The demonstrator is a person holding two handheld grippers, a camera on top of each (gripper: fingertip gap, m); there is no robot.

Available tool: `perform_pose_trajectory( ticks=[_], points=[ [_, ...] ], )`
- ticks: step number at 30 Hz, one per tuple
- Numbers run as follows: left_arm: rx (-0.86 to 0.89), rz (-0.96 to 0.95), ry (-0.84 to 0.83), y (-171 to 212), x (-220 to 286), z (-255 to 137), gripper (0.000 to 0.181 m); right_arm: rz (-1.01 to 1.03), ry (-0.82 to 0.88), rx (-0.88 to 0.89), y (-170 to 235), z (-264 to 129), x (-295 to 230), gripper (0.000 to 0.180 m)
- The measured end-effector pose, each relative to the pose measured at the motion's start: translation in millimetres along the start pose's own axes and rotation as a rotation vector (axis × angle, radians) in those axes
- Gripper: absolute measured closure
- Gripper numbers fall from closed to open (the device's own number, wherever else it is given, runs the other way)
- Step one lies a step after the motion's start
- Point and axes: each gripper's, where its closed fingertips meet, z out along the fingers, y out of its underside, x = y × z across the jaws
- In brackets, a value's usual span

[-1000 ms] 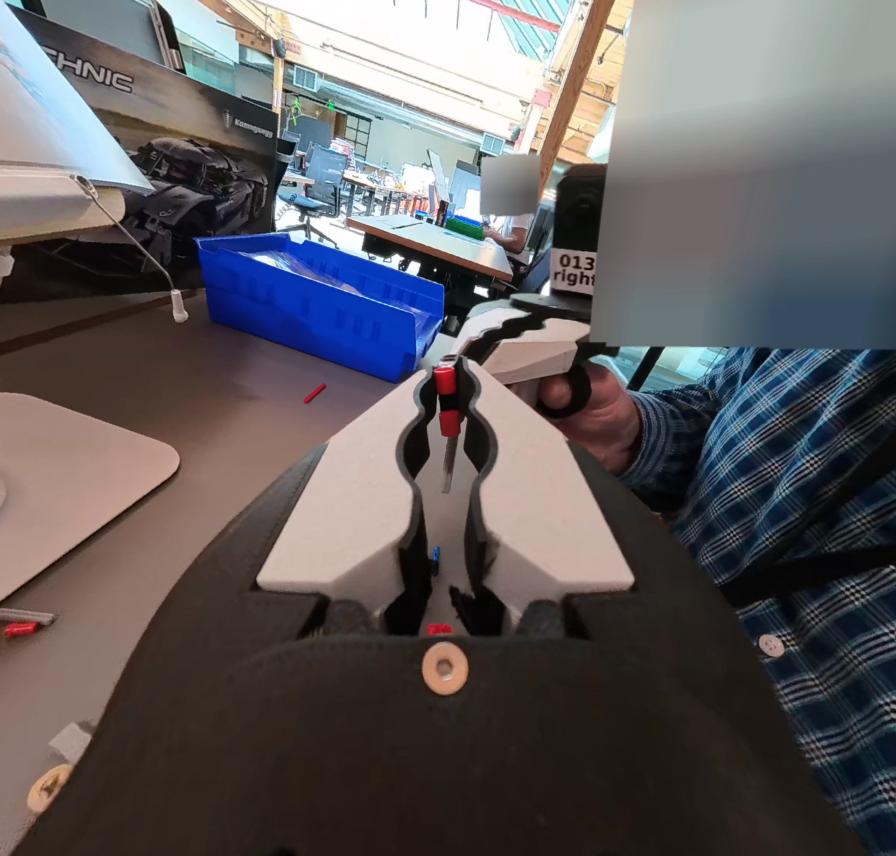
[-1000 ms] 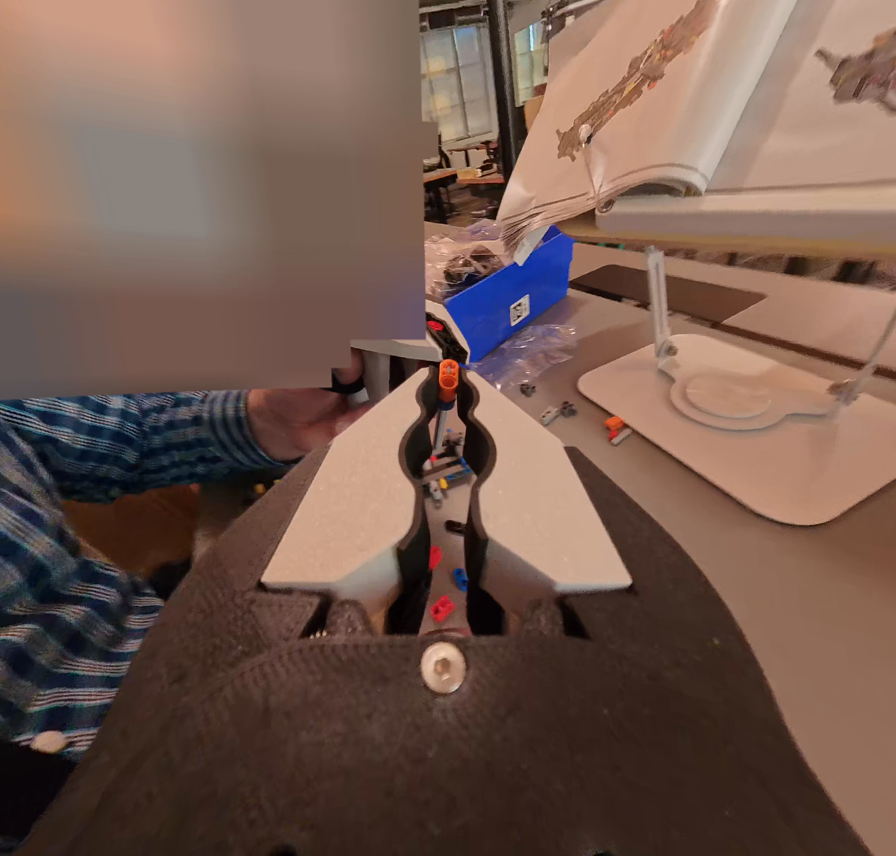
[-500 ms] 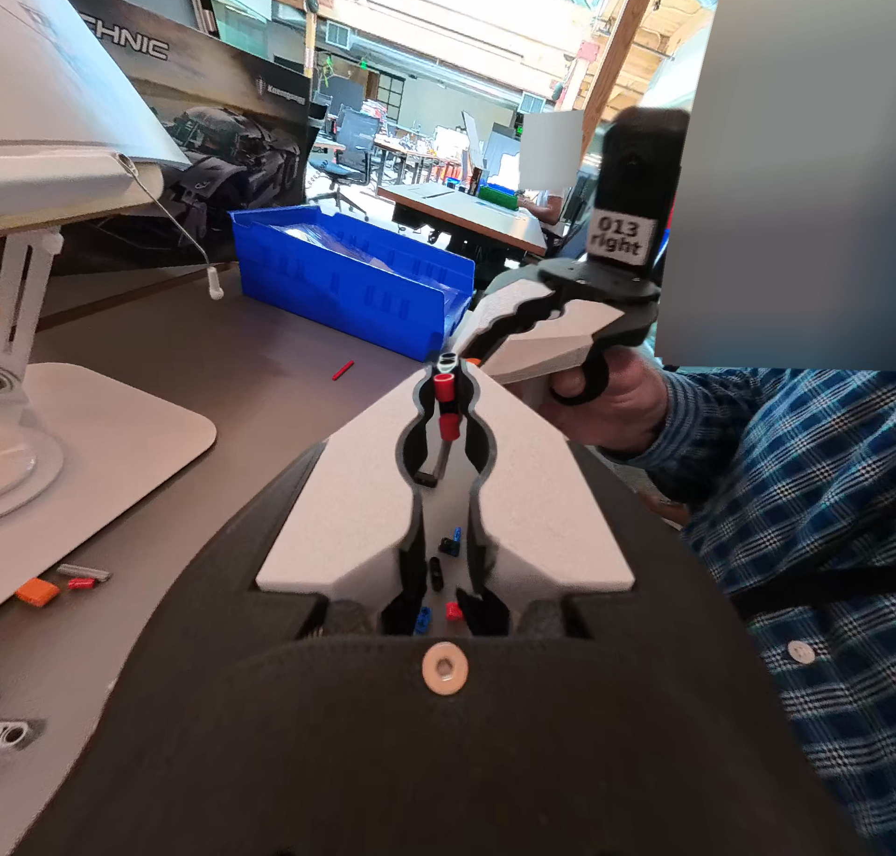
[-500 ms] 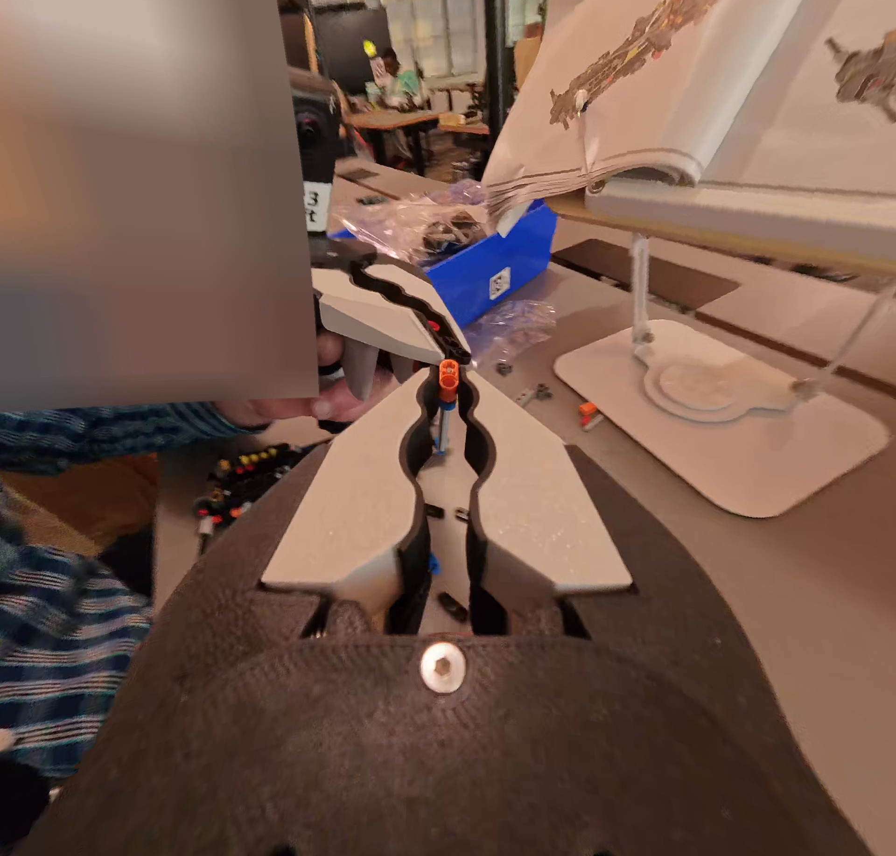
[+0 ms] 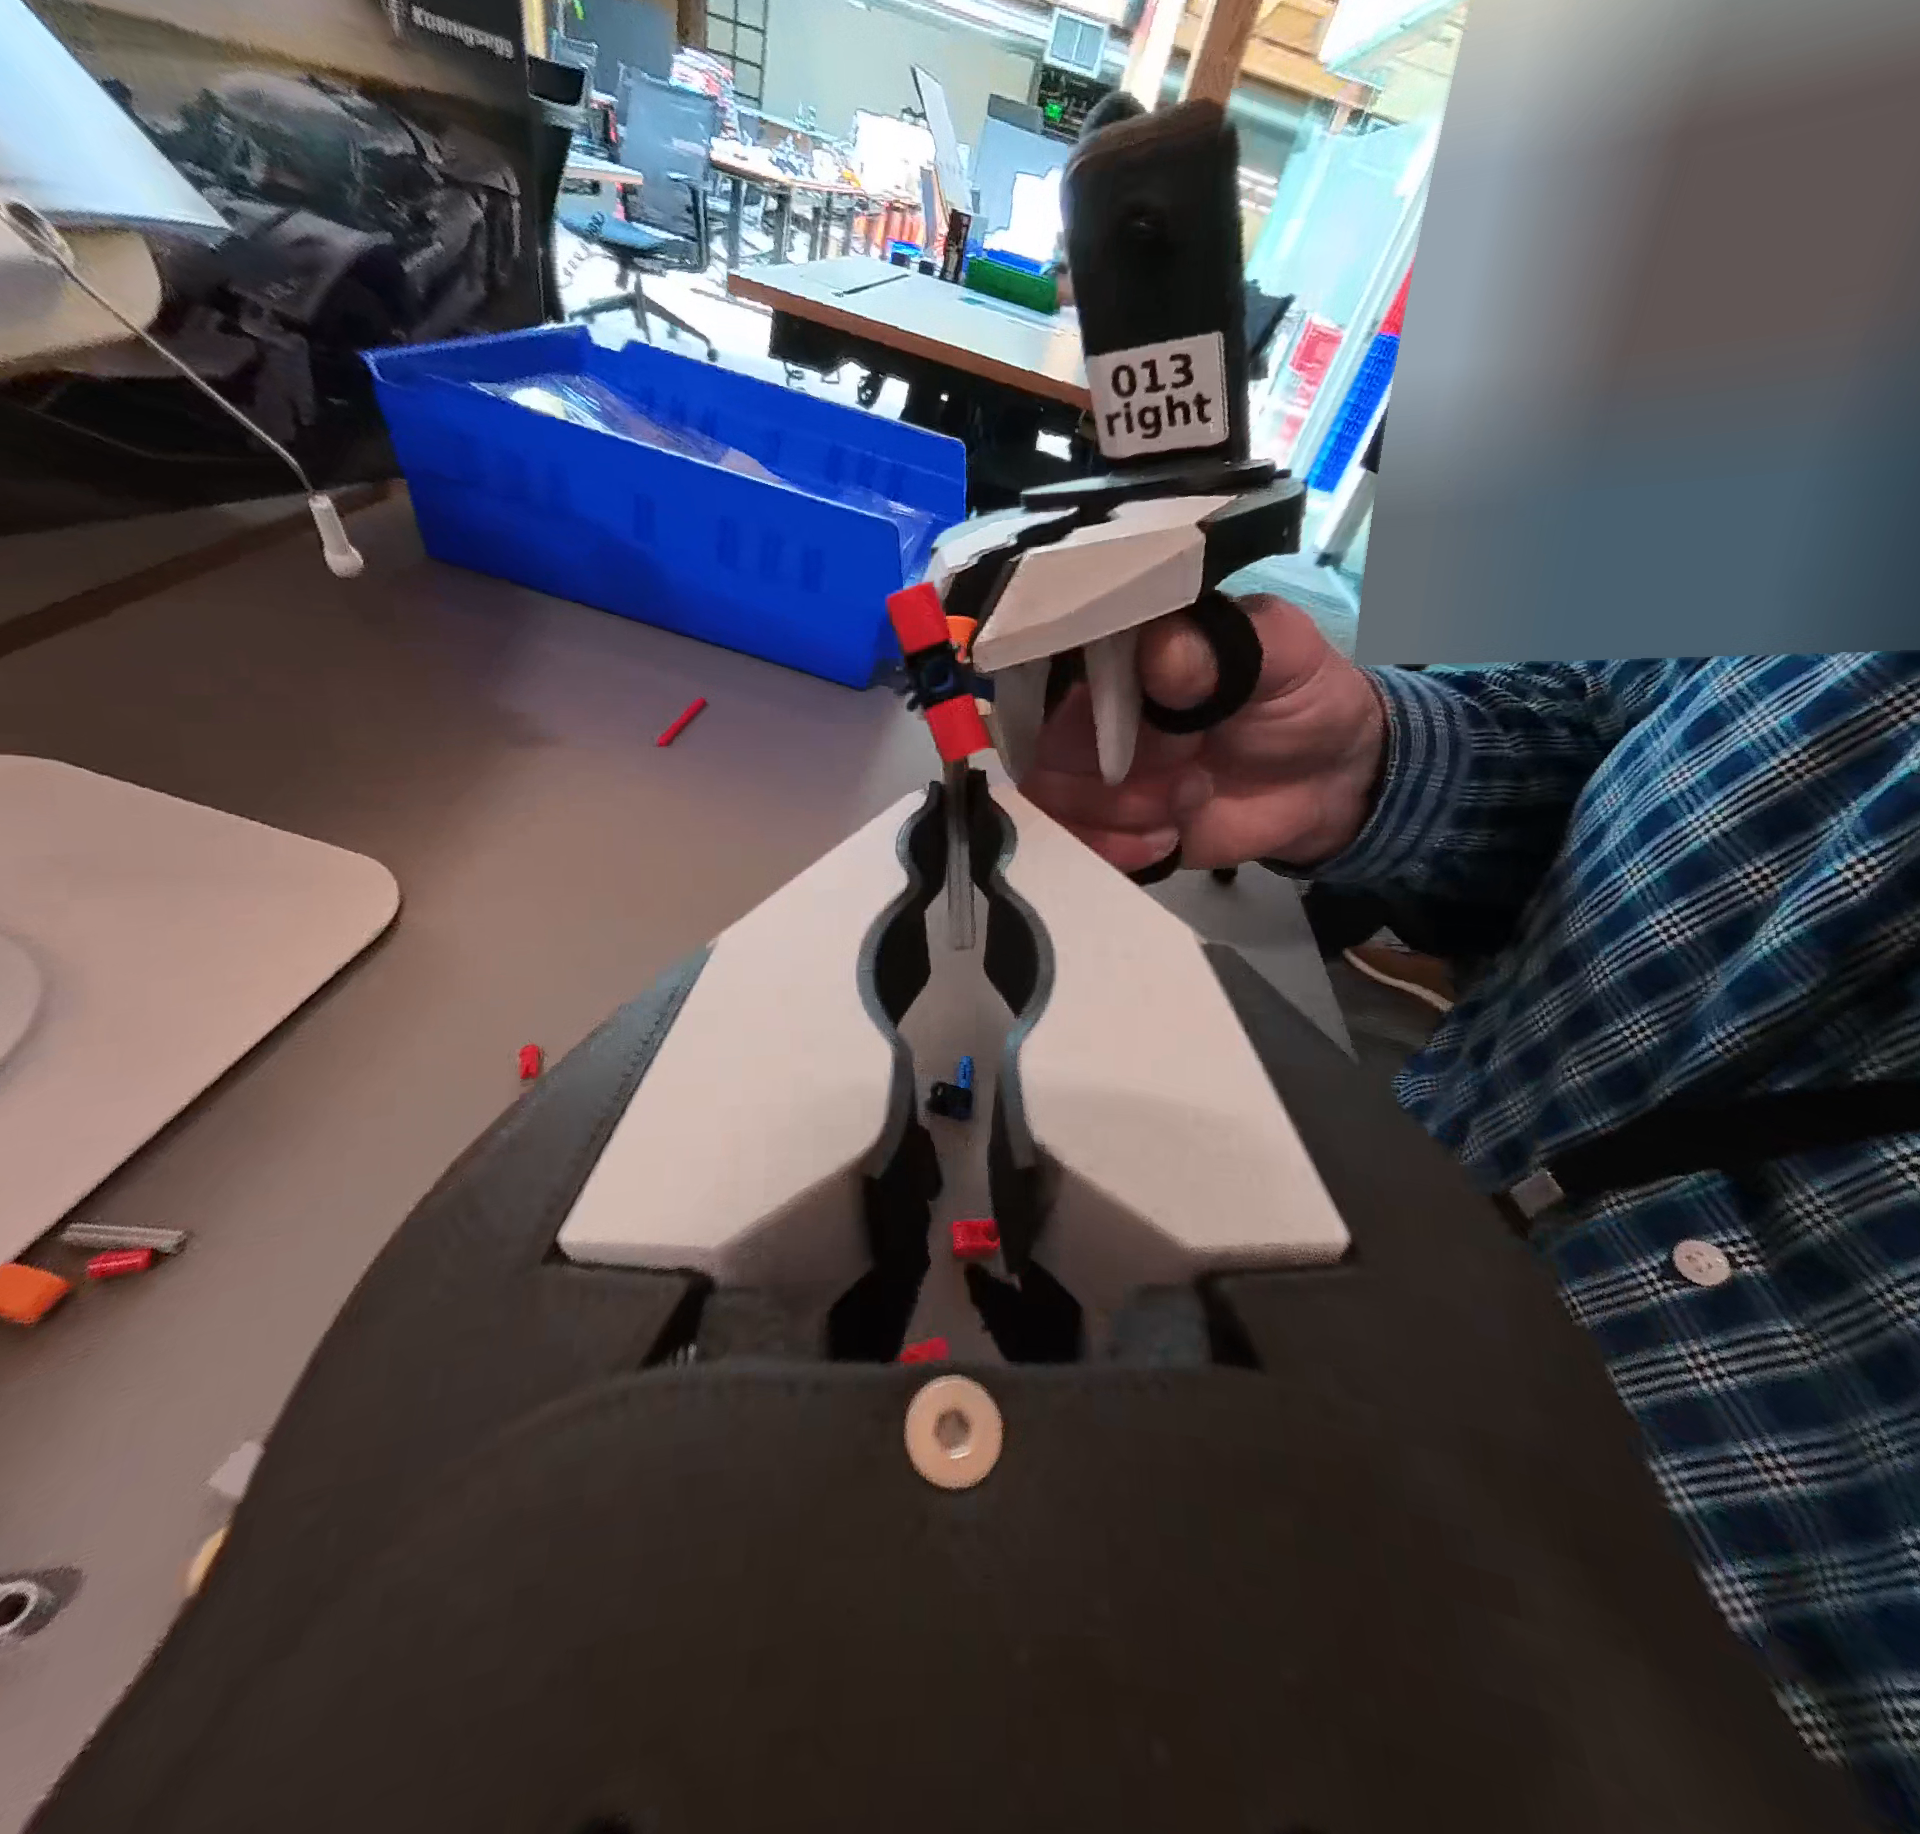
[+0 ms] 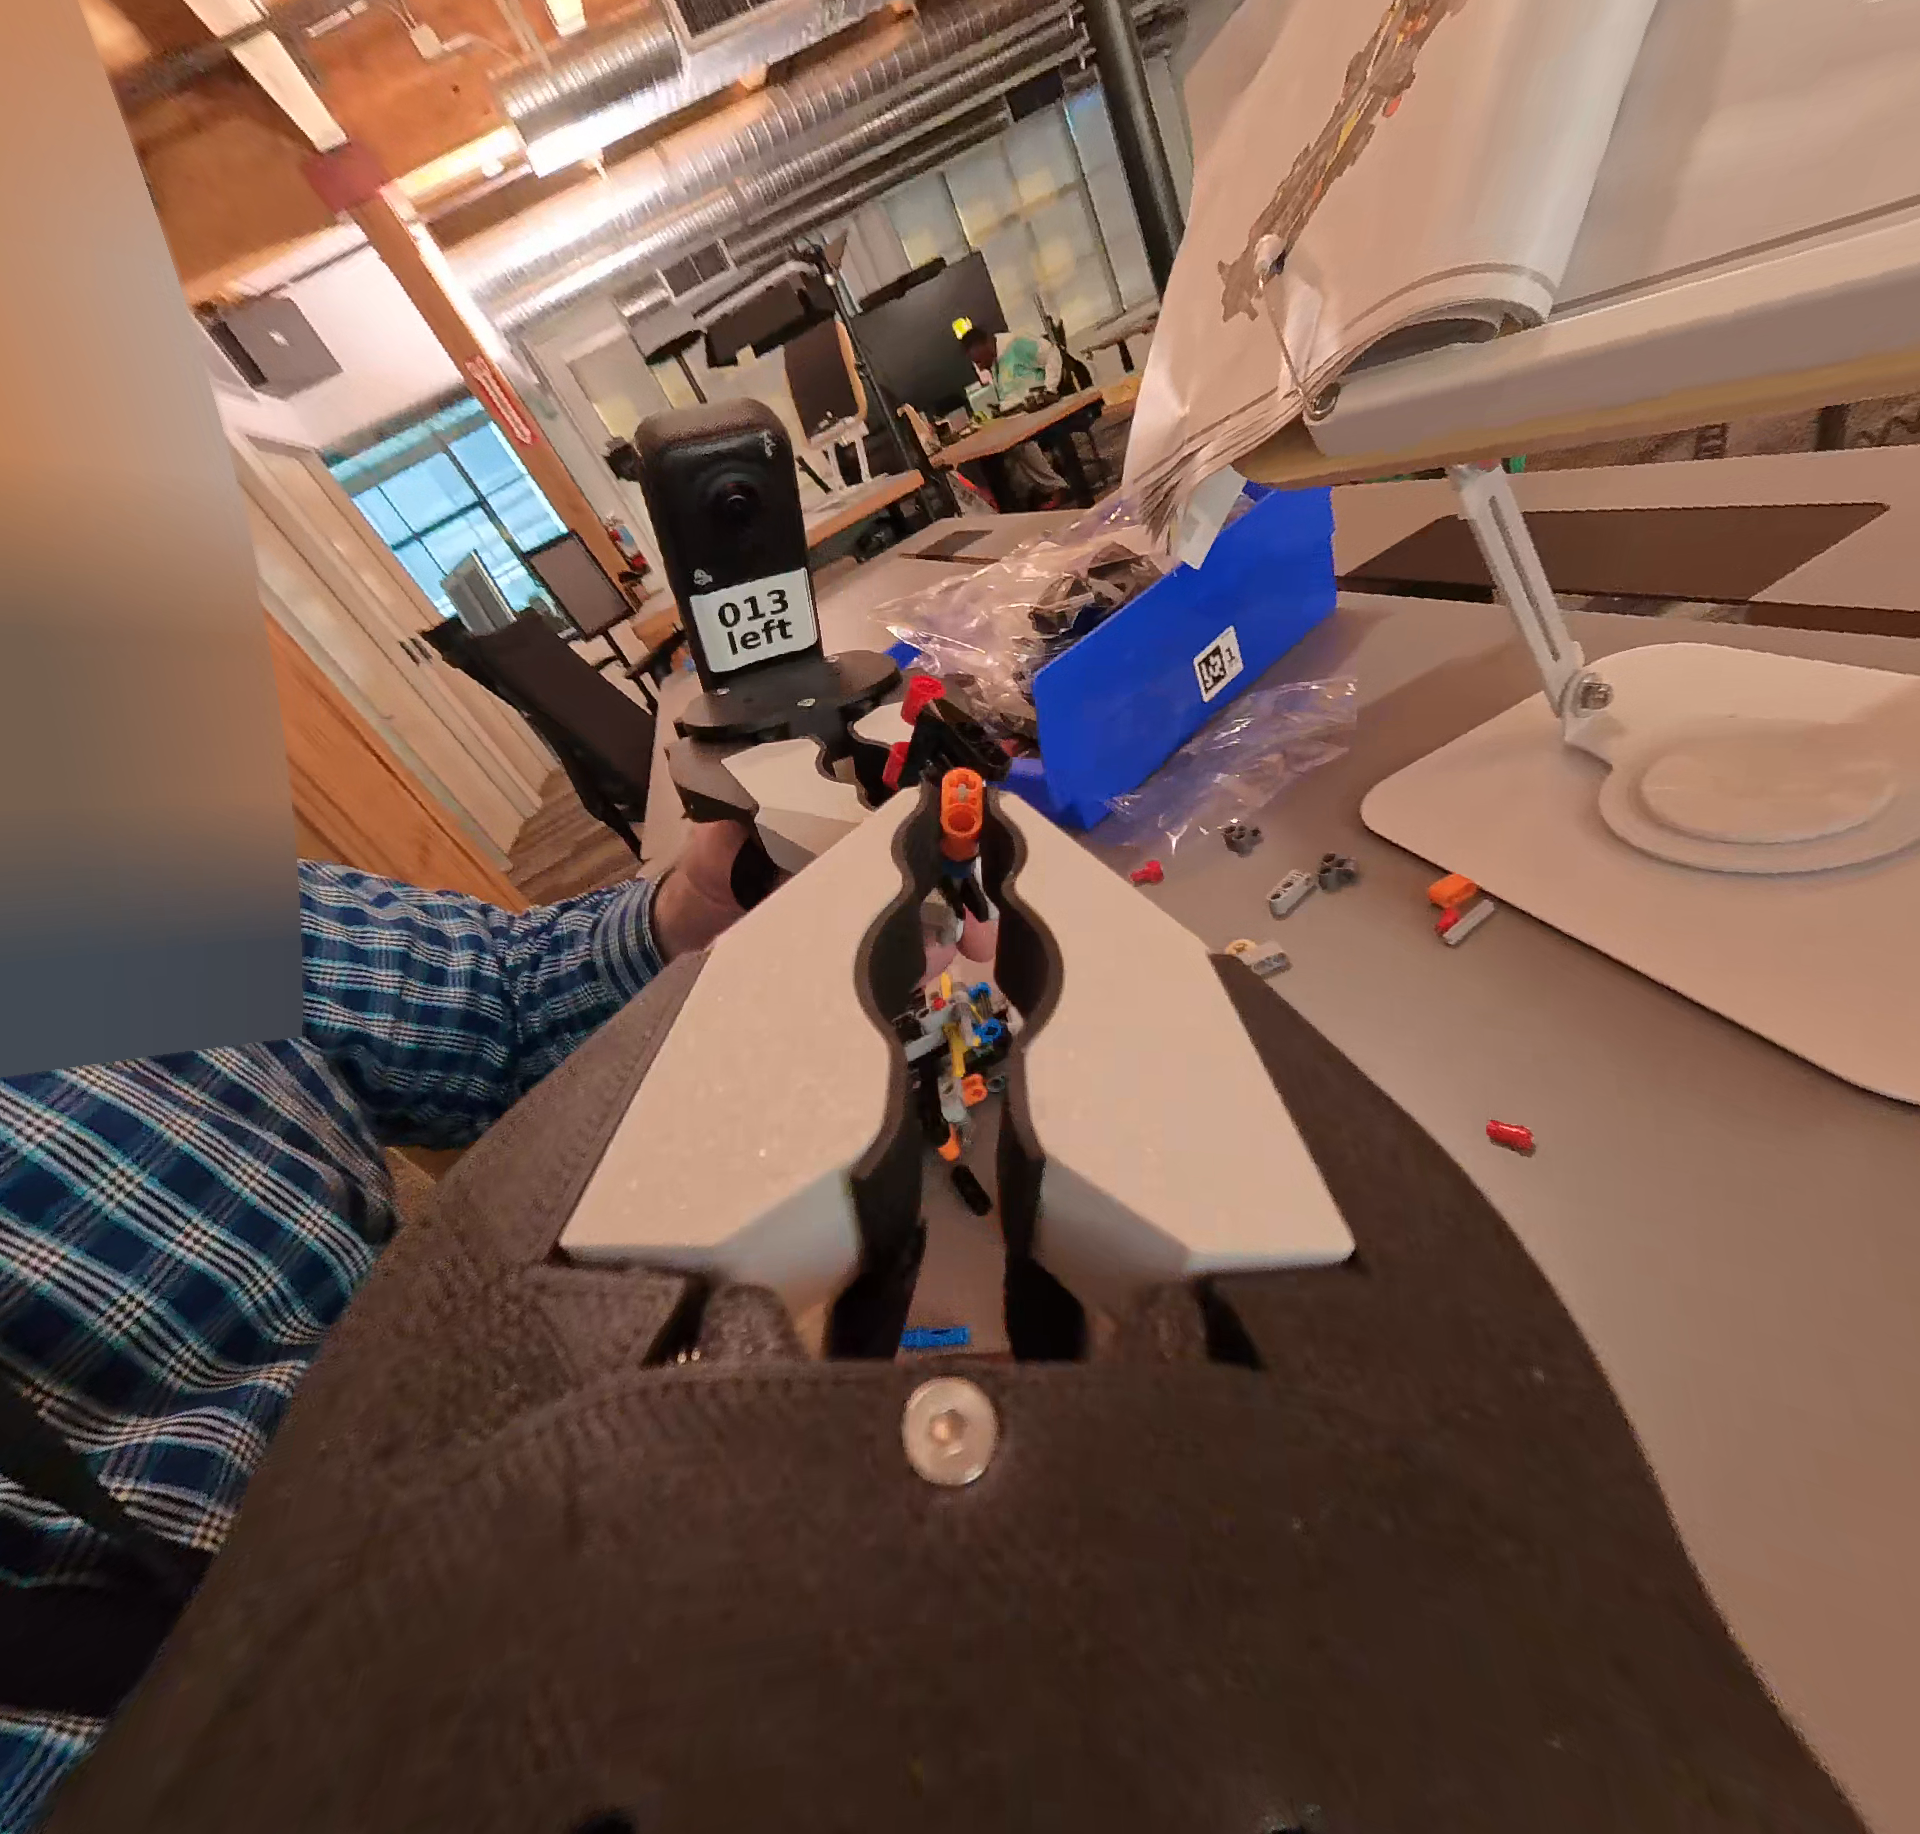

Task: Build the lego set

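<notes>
In the left wrist view, the left gripper [image 5: 961, 813] is closed on a grey axle [image 5: 962, 880], which stands up out of its tips and carries two red bushes [image 5: 940, 672] with a small blue-and-black piece between them. The right gripper [image 5: 961, 631] comes in from the right, held by a hand [image 5: 1236, 756] in a blue plaid sleeve; its tips touch the upper part of the axle stack, with a bit of orange showing there. On the bench [image 5: 416, 745] behind them a blue bin [image 5: 665, 506] sits toward the far edge, and a loose red pin [image 5: 681, 721] lies just in front of it. A white stand base [image 5: 156, 953] covers the left side, with an orange piece [image 5: 26, 1296] and small red and grey parts by its near corner.

In the right wrist view, the right gripper [image 6: 961, 808] is shut on an orange connector [image 6: 962, 805], pinched at its tips. The left gripper [image 6: 904, 735] faces it from just beyond, red parts at its tip. Under the fingers a partly built lego assembly [image 6: 956, 1041] rests on the bench. To the right, small grey, red and orange pieces [image 6: 1309, 880] are scattered near the stand base [image 6: 1662, 849], which carries an open instruction book [image 6: 1507, 174]. The blue bin [image 6: 1184, 662] holds clear bags of parts.
</notes>
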Motion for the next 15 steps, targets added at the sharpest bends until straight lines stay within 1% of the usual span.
perform_pose_trajectory(
  ticks=[8,11,12,13,14,15],
  points=[
    [0.039,-0.014,-0.008,-3.0,0.5,-2.4,0.179,0.069,-0.022,0.034,-1.0,-2.3,0.3,0.176],
    [0.051,-0.013,-0.01,-4.3,0.9,-3.4,0.179,0.051,-0.005,0.035,-2.0,-3.1,0.3,0.176],
    [0.051,-0.02,-0.021,-3.2,-1.1,-4.4,0.179,0.062,0.007,0.069,-8.1,-6.7,2.7,0.175],
    [0.053,-0.026,-0.052,-1.0,-9.1,-9.2,0.179,0.1,0.032,0.16,-26.5,-20.9,12.5,0.177],
    [0.069,-0.049,-0.059,-1.5,-14.6,-14.9,0.18,0.101,0.066,0.2,-39.6,-36.3,24.0,0.177],
    [0.065,-0.019,-0.052,-4.5,-10.5,-12.6,0.18,0.02,0.104,0.11,-29.2,-34.2,26.5,0.177]
  ],
)
